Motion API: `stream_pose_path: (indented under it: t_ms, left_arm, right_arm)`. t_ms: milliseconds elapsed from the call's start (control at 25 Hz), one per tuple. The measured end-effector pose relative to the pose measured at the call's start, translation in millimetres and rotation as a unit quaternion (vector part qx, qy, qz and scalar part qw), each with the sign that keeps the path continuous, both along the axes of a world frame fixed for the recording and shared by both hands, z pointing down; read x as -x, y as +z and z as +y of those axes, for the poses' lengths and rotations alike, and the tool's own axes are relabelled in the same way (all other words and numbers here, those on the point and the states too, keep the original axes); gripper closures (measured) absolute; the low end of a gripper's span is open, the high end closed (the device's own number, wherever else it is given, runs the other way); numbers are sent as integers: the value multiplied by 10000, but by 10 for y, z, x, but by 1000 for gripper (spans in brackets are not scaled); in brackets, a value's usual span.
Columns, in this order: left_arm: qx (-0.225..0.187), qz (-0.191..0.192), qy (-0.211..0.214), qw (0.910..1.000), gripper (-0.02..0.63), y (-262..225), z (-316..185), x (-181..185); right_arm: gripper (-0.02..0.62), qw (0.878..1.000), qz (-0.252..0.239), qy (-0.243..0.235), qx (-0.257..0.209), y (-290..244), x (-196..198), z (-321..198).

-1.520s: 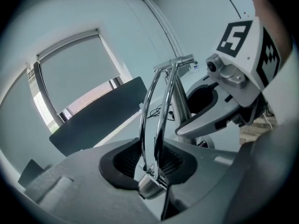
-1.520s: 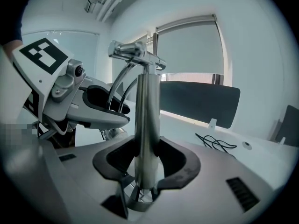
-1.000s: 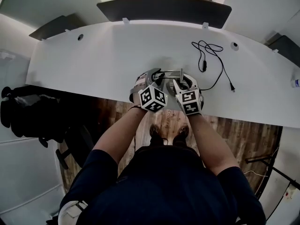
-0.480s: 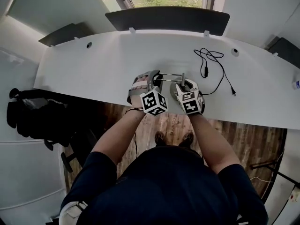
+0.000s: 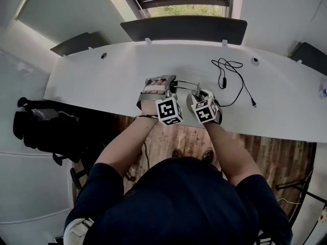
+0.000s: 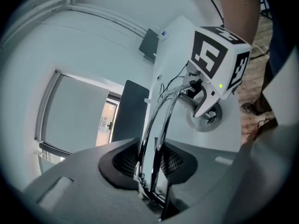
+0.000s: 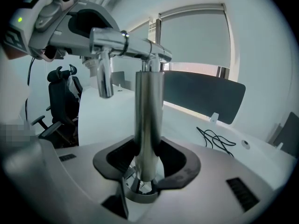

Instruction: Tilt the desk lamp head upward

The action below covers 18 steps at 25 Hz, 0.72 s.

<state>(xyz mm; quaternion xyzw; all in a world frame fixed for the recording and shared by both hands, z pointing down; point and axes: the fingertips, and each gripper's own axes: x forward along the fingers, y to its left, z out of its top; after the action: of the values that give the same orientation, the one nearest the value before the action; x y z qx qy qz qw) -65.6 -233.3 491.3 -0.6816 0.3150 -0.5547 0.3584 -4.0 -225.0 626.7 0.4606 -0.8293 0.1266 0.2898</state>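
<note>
A chrome desk lamp stands near the front edge of the white desk (image 5: 102, 80). My right gripper (image 5: 203, 100) (image 7: 147, 164) is shut on its upright post (image 7: 148, 125), just above the round base (image 6: 205, 120). From the top of the post a thin double-rod arm (image 6: 161, 120) (image 5: 185, 82) runs left to my left gripper (image 5: 162, 80) (image 6: 148, 160). Both rods sit between that gripper's dark pads and touch them, and its jaws are opening slightly. The far end of the lamp is hidden inside the left gripper (image 7: 56, 13).
A loose black cable (image 5: 230, 70) lies on the desk to the right of the lamp. A dark divider panel (image 5: 184, 29) lines the desk's far edge, below a window. A black office chair (image 5: 41, 126) stands at the left, beside the desk.
Both grippers sit slightly farther onto the desk, still on the lamp. The left gripper has turned, and its marker cube now lies closer to the right one.
</note>
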Motion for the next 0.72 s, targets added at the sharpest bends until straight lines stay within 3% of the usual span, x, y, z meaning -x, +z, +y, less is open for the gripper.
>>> stream_pose_path:
  t_ms: [320,720]
  left_arm:
    - [-42,-983,278,9948,508,-169,27,-112]
    - [-32,-2181,629,9739,512,-297,70,-272]
  right_arm:
    - [431,9996,-227,78,-126,-17,1,-6]
    - [436,9993,-310,111,-195,-20,15,-9]
